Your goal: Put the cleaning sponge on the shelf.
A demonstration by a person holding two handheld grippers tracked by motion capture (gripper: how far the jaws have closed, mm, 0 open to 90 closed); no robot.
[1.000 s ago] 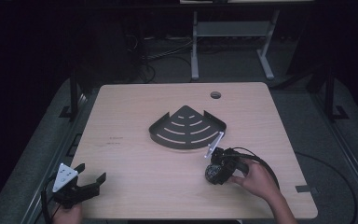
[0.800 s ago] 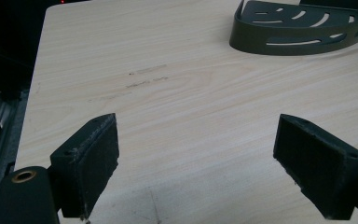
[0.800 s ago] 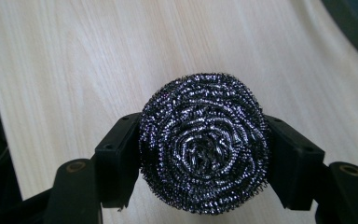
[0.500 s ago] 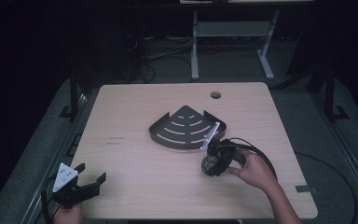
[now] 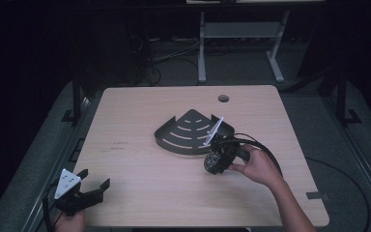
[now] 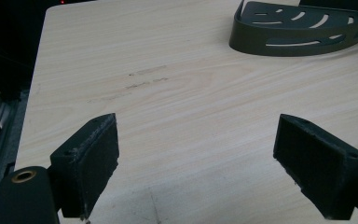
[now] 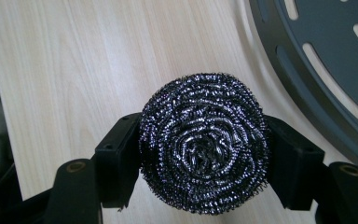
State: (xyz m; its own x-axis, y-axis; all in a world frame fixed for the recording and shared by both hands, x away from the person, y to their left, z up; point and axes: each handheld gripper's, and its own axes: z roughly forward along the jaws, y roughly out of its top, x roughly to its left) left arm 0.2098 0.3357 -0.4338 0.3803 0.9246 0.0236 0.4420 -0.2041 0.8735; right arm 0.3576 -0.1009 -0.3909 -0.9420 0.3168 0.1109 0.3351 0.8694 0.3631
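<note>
A round scouring ball of coiled steel wire [image 7: 203,141] is pinched between the jaws of the right gripper [image 5: 218,158], clear above the pale wooden table [image 5: 140,121]. The dark grey, slotted, fan-shaped metal shelf [image 5: 186,130] lies just beyond and beside this gripper, its curved rim nearest. The left gripper [image 5: 84,191], jaws spread and holding nothing, is held well apart at the near table edge. The right hand is judged the nearer one for placing.
</note>
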